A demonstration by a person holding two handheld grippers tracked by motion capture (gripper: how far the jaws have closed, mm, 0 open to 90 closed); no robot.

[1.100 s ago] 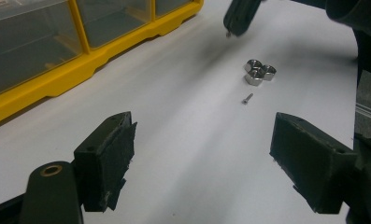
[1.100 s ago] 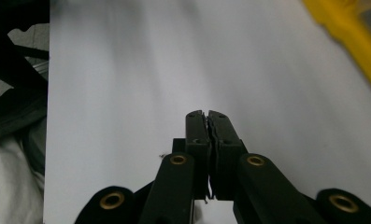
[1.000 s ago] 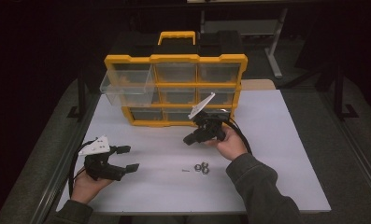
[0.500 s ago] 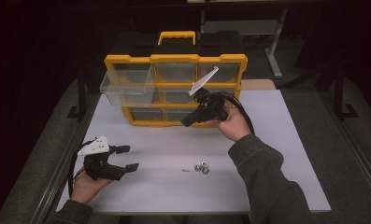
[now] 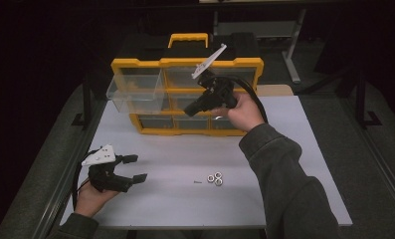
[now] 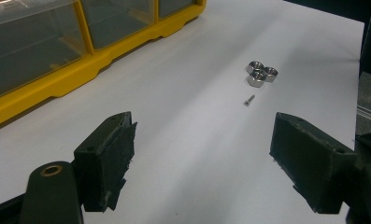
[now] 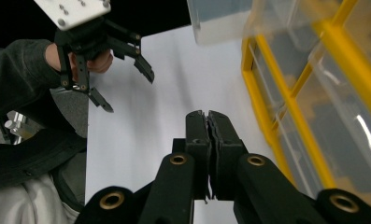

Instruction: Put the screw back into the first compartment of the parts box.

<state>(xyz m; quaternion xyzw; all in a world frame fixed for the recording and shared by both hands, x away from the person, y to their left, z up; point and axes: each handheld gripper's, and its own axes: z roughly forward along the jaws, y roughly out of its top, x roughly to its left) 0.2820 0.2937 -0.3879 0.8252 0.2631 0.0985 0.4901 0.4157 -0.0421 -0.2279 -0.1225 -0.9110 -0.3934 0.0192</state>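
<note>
This looks like a workshop or lab bench set up for recording. A plain white table [image 5: 284,164] stands in a dark room, bearing a yellow small-parts organizer [image 5: 185,94] with clear plastic drawers and a carry handle. Loose steel hex nuts [image 5: 215,178] and a small screw [image 5: 197,182] lie on the tabletop. Metal frame legs [image 5: 294,55] stand behind.

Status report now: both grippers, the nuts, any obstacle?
Left gripper open, low. Right gripper shut, raised before organizer. Nuts and screw on table, unobstructed.
</note>
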